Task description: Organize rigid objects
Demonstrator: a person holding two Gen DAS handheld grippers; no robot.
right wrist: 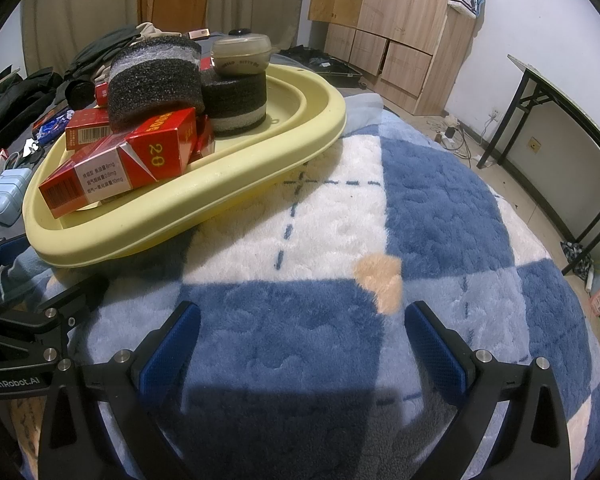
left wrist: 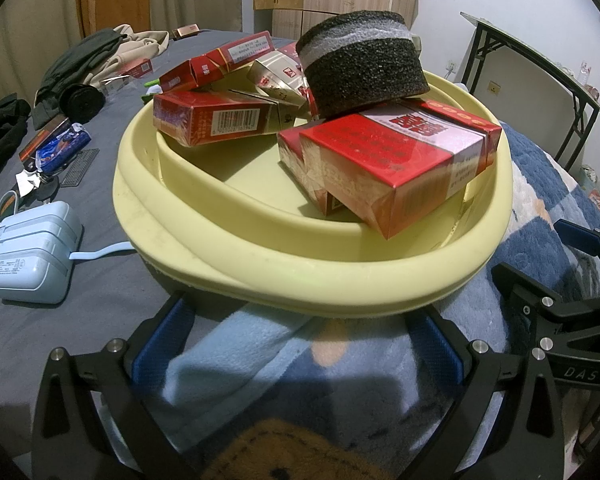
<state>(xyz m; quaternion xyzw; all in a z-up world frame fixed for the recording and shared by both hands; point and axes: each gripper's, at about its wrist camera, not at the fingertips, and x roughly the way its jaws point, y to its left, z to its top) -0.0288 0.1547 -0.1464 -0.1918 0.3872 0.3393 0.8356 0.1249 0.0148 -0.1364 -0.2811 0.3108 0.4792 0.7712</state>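
A pale yellow basin (left wrist: 260, 272) (right wrist: 260, 160) rests on a blue-and-white fleece blanket (right wrist: 420, 208). Inside lie several red cigarette boxes (left wrist: 396, 168) (right wrist: 112, 164), two dark foam rolls (left wrist: 364, 68) (right wrist: 156, 80) (right wrist: 240, 100) and a small lidded pot (right wrist: 242, 56) on top of the farther roll. My left gripper (left wrist: 296, 340) is open just in front of the basin's near rim, nothing between its fingers. My right gripper (right wrist: 300, 344) is open over bare blanket, right of the basin; it also shows at the right edge of the left wrist view (left wrist: 560, 280).
Left of the basin on the grey sheet lie a light blue case (left wrist: 32, 252), a blue snack packet (left wrist: 60, 148), more red boxes and dark clothes (left wrist: 80, 64). A wooden wardrobe (right wrist: 400, 20) and a black-legged table (right wrist: 560, 132) stand beyond the bed.
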